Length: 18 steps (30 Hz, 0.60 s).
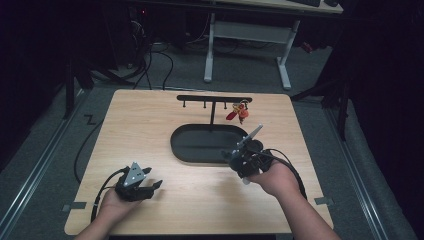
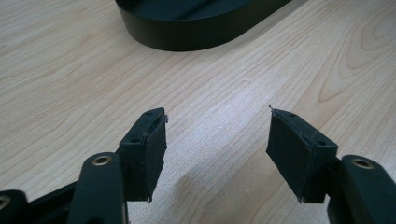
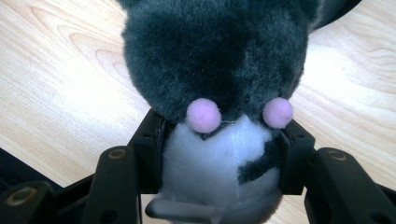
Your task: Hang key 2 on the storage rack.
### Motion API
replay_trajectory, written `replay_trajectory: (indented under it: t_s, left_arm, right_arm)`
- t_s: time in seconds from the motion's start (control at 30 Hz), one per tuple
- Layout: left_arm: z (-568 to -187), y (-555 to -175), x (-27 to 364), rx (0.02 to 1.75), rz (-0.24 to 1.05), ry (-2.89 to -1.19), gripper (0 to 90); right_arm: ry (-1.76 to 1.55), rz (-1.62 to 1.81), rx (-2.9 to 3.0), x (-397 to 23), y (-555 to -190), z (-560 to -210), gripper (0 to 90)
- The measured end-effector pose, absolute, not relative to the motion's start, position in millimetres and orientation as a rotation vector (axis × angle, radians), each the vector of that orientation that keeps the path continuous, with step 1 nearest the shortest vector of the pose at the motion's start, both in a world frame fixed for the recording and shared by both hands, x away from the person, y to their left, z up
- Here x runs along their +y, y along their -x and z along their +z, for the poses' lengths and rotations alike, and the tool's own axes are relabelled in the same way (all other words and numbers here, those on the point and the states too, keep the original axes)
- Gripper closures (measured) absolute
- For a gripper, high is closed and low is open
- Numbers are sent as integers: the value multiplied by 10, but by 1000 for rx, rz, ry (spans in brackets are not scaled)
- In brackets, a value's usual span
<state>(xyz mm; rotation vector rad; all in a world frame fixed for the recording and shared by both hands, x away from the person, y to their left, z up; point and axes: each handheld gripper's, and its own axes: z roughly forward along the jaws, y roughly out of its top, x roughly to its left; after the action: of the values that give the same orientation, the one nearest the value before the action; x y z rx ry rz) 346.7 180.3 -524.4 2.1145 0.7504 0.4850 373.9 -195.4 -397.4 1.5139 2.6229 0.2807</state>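
Observation:
My right gripper (image 3: 222, 149) is shut on a plush toy (image 3: 215, 51) with dark grey fur, a white belly and two pink cheeks. Its pads press on the toy's lower body from both sides. In the high view this gripper (image 1: 239, 159) hovers at the right end of a black oval tray (image 1: 175, 145). My left gripper (image 1: 152, 186) rests low over the near left of the wooden table, held by a hand. Its jaws (image 2: 218, 116) stand wide apart with bare wood between them, pointing toward the tray's wall (image 2: 187, 32).
A black hook rack (image 1: 214, 98) stands behind the tray, with a red and orange keychain (image 1: 239, 113) hanging at its right end. Cables trail from both grippers. Beyond the table, the floor holds a white desk frame (image 1: 210, 45) and wires.

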Motion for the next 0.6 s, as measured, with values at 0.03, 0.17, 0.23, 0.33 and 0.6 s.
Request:
replay_trajectory:
  t_s: [0.03, 0.17, 0.23, 0.33, 0.6]
  left_arm:
    - [-5245, -3467, 1803, 751, 485, -2114, 376]
    - [-5245, -3467, 1801, 750, 484, -2115, 376]
    - [-5244, -3465, 1801, 749, 485, -2116, 376]
    - [-5243, -3468, 1804, 750, 485, -2116, 376]
    - [-5245, -3474, 1808, 752, 478, -2121, 376]
  right_arm:
    - [-1513, 285, 2619, -1958, -3766, -3932, 476]
    - [-1518, 286, 2613, -1963, -3806, -3879, 476]
    - [-1529, 286, 2606, -1969, -3838, -3838, 477]
    - [-1530, 279, 2598, -1970, -3898, -3766, 477]
    - [-1546, 280, 2584, -1967, -3986, -3682, 477]
